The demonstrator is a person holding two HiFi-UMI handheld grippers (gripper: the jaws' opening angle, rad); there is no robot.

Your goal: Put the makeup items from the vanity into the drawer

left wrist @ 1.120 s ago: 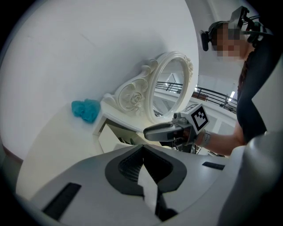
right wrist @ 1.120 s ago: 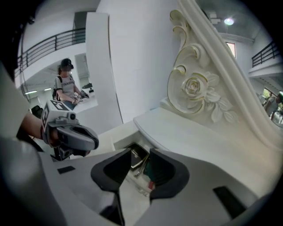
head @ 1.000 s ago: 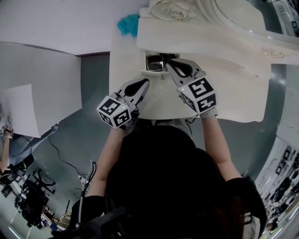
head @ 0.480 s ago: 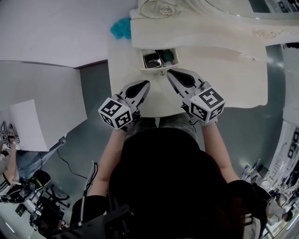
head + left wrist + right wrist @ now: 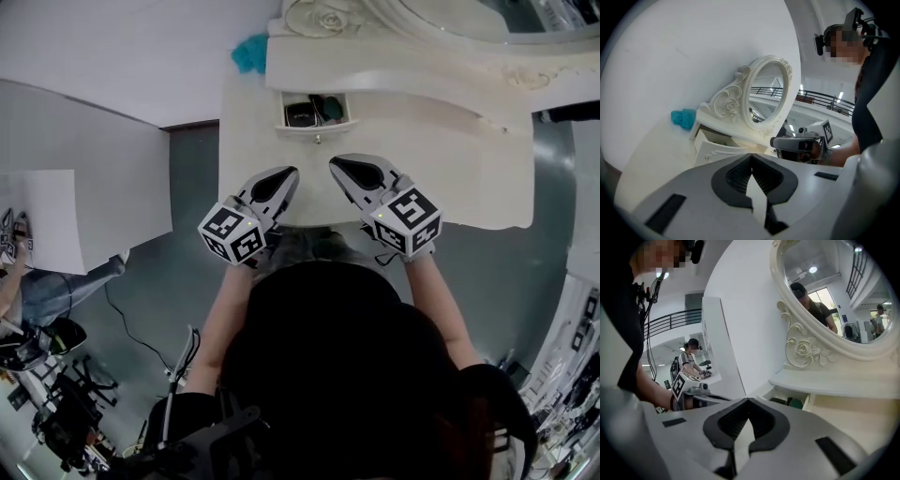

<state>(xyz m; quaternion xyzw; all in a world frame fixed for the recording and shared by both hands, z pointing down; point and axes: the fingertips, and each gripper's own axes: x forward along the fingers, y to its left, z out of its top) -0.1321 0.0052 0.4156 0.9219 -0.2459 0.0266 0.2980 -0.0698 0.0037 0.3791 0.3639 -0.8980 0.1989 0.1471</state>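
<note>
The small vanity drawer [image 5: 317, 125] stands open under the mirror shelf. Inside lie a black compact [image 5: 300, 114] and a dark green item [image 5: 331, 107]. Both grippers hover over the tabletop short of the drawer, apart from it. My left gripper [image 5: 288, 174] is shut with nothing in it, and its jaws [image 5: 751, 157] meet tip to tip. My right gripper [image 5: 337, 166] is shut and empty too, pads [image 5: 748, 402] pressed together. From the right gripper view the drawer [image 5: 811, 401] shows the green item [image 5: 796, 403] inside.
A teal fluffy thing [image 5: 249, 52] lies at the table's far left corner [image 5: 683, 118]. The ornate oval mirror [image 5: 766, 96] rises behind the drawer. The white tabletop [image 5: 450, 169] stretches to the right. Other people stand in the room's background.
Both grippers have drawn back from the drawer toward the person; the right one was at the drawer front a second ago. The drawer stays open.
</note>
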